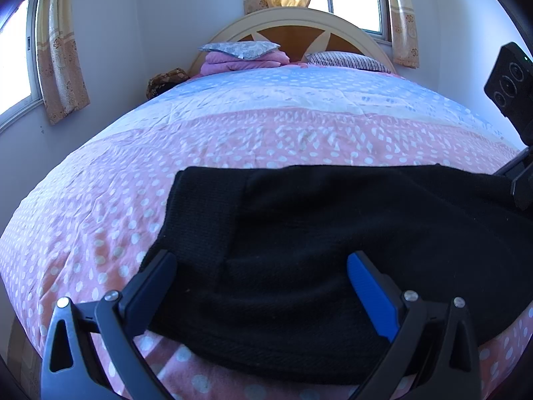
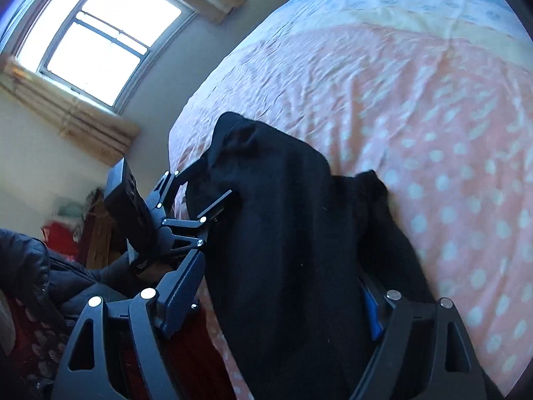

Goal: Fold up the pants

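Two claws stand over the black knitted pants [image 1: 299, 250], which lie bunched in a partly folded heap at the near edge of the bed with the pink dotted bedspread [image 1: 233, 133]. Left claw [image 1: 263, 286]: jaws wide apart, straddling the cloth's near left part, pads clear of it, nothing gripped. Right claw [image 2: 283, 306]: jaws spread wide with dark fabric lying between them; no pinch is evident. Judged step: a fold laid down, both claws free. Next move calls for squaring the loose ends, then gripping one edge for a further fold.
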A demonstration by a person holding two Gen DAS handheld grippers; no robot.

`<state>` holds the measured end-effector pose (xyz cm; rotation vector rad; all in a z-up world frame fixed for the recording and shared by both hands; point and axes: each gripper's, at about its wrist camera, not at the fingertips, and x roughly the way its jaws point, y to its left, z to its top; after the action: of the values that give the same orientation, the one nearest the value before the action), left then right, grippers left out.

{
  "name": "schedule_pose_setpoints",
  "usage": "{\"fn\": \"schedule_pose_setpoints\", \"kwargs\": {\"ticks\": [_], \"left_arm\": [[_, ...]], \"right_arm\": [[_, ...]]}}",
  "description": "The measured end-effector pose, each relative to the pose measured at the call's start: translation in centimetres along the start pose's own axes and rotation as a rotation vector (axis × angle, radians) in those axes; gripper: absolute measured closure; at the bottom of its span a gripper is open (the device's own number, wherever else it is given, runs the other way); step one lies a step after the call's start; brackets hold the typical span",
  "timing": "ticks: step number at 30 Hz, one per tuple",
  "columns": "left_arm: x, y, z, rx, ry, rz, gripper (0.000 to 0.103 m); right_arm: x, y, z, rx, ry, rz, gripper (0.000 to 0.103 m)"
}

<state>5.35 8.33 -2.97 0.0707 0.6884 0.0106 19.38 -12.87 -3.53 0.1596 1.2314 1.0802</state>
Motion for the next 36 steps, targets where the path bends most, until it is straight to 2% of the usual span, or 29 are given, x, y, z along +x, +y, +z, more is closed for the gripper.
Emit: {"fn": "schedule_pose_setpoints", "kwargs": {"ticks": [2, 4, 7, 8, 10, 13, 15, 17, 22, 23, 24, 26, 30, 32, 34, 35, 36], "left_arm": [[0.0, 0.0, 0.0, 0.0, 0.0, 0.0, 0.0], [0.0, 0.1, 0.0, -0.001, 0.001, -0.002, 0.0], [0.0, 0.0, 0.0, 0.0, 0.0, -0.002, 0.0], [0.0, 0.0, 0.0, -0.001, 0.0, -0.003, 0.0], [0.0, 0.1, 0.0, -0.002, -0.001, -0.006, 0.0], [0.0, 0.2, 0.0, -0.002, -0.003, -0.006, 0.0], [0.0, 0.1, 0.0, -0.001, -0.002, -0.006, 0.0], [0.0, 0.1, 0.0, 0.0, -0.001, -0.004, 0.0], [0.0, 0.3, -0.2, -0.011, -0.007, -0.005, 0.0], [0.0, 0.3, -0.2, -0.007, -0.006, -0.002, 0.0], [0.0, 0.2, -0.2, -0.005, -0.003, 0.003, 0.0], [0.1, 0.1, -0.2, 0.0, 0.0, 0.009, 0.0], [0.2, 0.2, -0.1, -0.001, 0.002, 0.003, 0.0], [0.3, 0.3, -0.1, -0.003, 0.002, -0.001, 0.0], [0.3, 0.4, -0.1, -0.004, 0.001, -0.004, 0.0], [0.2, 0.4, -0.1, -0.004, 0.001, -0.006, 0.0], [0.2, 0.4, -0.1, -0.002, -0.001, -0.004, 0.0]], "right_arm": [[0.7, 0.0, 0.7, -0.002, 0.013, 0.037, 0.016], [0.8, 0.0, 1.3, -0.005, -0.006, 0.011, 0.016], [-0.4, -0.8, 1.7, 0.045, -0.14, -0.049, 0.016], [-0.5, -1.2, 1.6, 0.061, -0.145, -0.038, 0.016], [0.5, -1.2, 1.4, 0.054, -0.077, 0.024, 0.016], [1.1, 0.3, 1.0, -0.029, 0.002, 0.064, 0.016], [1.7, 0.4, 1.7, -0.03, -0.004, 0.045, 0.016], [2.3, -0.2, 2.7, -0.002, -0.051, 0.021, 0.016], [2.1, -0.7, 4.2, -0.027, -0.163, -0.11, 0.018], [1.6, -0.9, 4.3, -0.027, -0.181, -0.12, 0.024], [0.9, -1.3, 4.4, -0.02, -0.199, -0.126, 0.035], [-0.4, -2.8, 4.6, 0.019, -0.207, -0.11, 0.048], [-0.7, -6.7, 4.5, 0.143, -0.169, 0.005, 0.058], [-1.2, -7.2, 4.7, 0.179, -0.162, 0.074, 0.058], [-2.5, -7.9, 4.5, 0.22, -0.154, 0.102, 0.058], [-3.8, -8.1, 4.1, 0.236, -0.173, 0.05, 0.056], [-5.6, -8.5, 3.6, 0.254, -0.216, -0.053, 0.056]]}}
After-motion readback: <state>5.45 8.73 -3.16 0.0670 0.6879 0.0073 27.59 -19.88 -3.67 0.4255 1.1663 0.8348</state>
